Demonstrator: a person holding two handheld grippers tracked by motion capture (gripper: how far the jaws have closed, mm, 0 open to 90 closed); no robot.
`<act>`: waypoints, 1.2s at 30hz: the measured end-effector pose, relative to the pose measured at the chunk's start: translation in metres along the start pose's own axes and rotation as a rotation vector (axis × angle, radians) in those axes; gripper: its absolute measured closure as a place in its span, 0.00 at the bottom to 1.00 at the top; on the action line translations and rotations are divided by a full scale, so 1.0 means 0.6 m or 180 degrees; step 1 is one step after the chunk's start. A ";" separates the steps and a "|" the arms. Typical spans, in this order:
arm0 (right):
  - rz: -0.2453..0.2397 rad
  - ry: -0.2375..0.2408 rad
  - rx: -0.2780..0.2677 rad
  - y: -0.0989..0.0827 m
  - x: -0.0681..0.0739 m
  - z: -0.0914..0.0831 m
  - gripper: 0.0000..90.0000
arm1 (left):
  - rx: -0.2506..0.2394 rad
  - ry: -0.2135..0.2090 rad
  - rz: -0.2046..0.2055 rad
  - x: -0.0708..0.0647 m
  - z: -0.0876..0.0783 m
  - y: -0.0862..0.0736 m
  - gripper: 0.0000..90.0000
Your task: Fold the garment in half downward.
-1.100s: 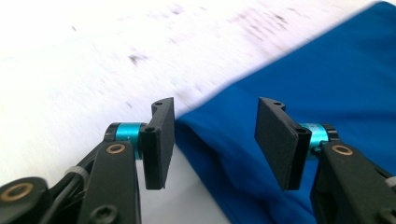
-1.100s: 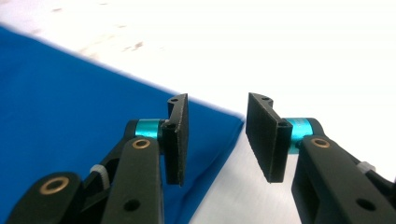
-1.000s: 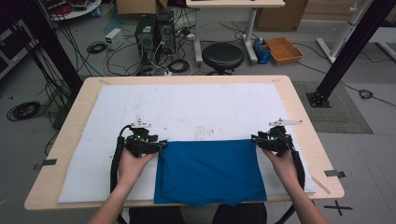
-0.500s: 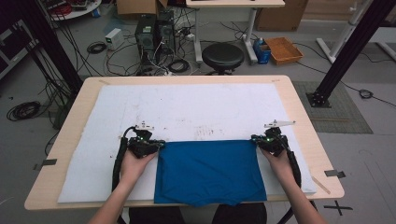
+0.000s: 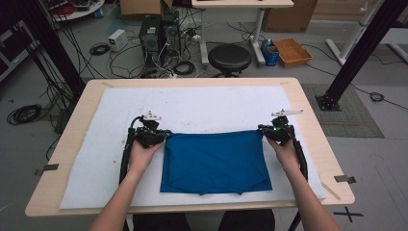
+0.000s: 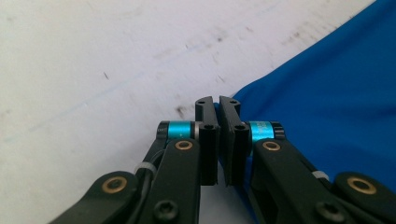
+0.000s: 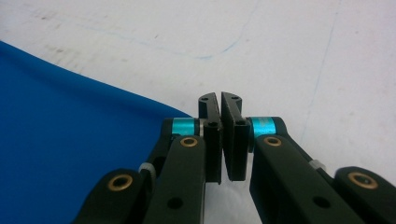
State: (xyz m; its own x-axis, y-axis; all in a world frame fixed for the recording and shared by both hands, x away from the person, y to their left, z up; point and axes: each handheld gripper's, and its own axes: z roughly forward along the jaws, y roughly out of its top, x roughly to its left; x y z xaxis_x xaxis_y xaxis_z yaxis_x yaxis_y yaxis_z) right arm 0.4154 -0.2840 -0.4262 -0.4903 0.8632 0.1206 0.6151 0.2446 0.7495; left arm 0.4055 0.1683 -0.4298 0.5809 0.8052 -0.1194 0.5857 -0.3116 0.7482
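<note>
High view: we have the left gripper (image 5: pixel 163 135) and right gripper (image 5: pixel 264 131) clamped on the cloth's (image 5: pixel 215 161) 2 far corners, near the table's (image 5: pixel 308 103) front edge. Lift both evenly, keeping the edge taut. Bare mat (image 5: pixel 211 106) beyond leaves room.

Past my table (image 5: pixel 308 103) lies a grey floor (image 5: pixel 269 72) strewn with cables (image 5: pixel 101 48). A black stool (image 5: pixel 230 57), computer towers (image 5: pixel 158 31), a cardboard tray (image 5: pixel 292 51) and a white desk's legs (image 5: pixel 257 29) stand beyond.
</note>
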 end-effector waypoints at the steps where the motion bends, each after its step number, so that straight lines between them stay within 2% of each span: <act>1: -0.0026 -0.0026 0.0005 0.004 -0.002 0.004 0.98 | -0.0006 0.0022 0.0009 0.003 0.004 0.002 0.96; 4: -0.0024 -0.0048 0.0002 0.013 -0.007 0.014 0.98 | 0.0013 0.0057 0.0032 0.009 0.014 0.008 0.96; 9: -0.0034 -0.0093 0.0080 0.009 -0.012 0.026 0.97 | -0.0002 0.0064 0.0028 0.013 0.026 0.011 0.96; 11: -0.0060 -0.0109 0.0042 0.010 -0.010 0.024 0.92 | -0.0021 0.0083 0.0076 0.013 0.024 0.011 0.94; 13: -0.0106 -0.0129 -0.0012 0.012 -0.007 0.017 0.84 | -0.0091 0.0174 0.0048 0.010 0.019 0.012 0.78; 14: -0.0098 -0.0132 -0.0031 0.013 -0.005 0.013 0.81 | -0.0146 0.0149 0.0020 0.011 0.012 0.012 0.71; 17: -0.0121 -0.0106 -0.0102 0.013 0.000 0.000 0.69 | -0.0269 0.0150 0.0052 0.007 -0.008 0.009 0.59; 19: -0.0101 -0.0086 -0.0147 0.013 0.004 -0.011 0.65 | -0.0357 0.0158 0.0126 0.002 -0.027 0.004 0.51; 21: -0.0160 -0.0069 -0.0220 0.011 0.009 -0.025 0.61 | -0.0469 0.0156 0.0124 -0.004 -0.046 -0.004 0.48; 26: -0.0238 -0.0028 -0.0369 -0.001 0.019 -0.054 0.57 | -0.0723 -0.0052 0.0079 -0.007 -0.085 -0.028 0.46; 28: -0.0234 -0.0026 -0.0409 -0.008 0.019 -0.061 0.56 | -0.0738 -0.0090 0.0147 -0.010 -0.095 -0.036 0.46; 31: -0.0193 -0.0001 -0.0397 -0.016 0.012 -0.068 0.55 | -0.0868 -0.0174 0.0258 -0.009 -0.105 -0.048 0.46; 36: -0.0137 0.0024 -0.0495 -0.020 0.001 -0.083 0.54 | -0.1156 -0.0227 0.0240 0.000 -0.111 -0.060 0.46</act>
State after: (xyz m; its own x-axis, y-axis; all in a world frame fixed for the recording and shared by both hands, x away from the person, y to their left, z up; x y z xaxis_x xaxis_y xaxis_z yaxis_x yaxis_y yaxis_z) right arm 0.3772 -0.3085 -0.4027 -0.5191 0.8499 0.0906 0.4907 0.2095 0.8458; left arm 0.3469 0.2131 -0.4130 0.6601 0.7457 -0.0906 0.3085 -0.1591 0.9378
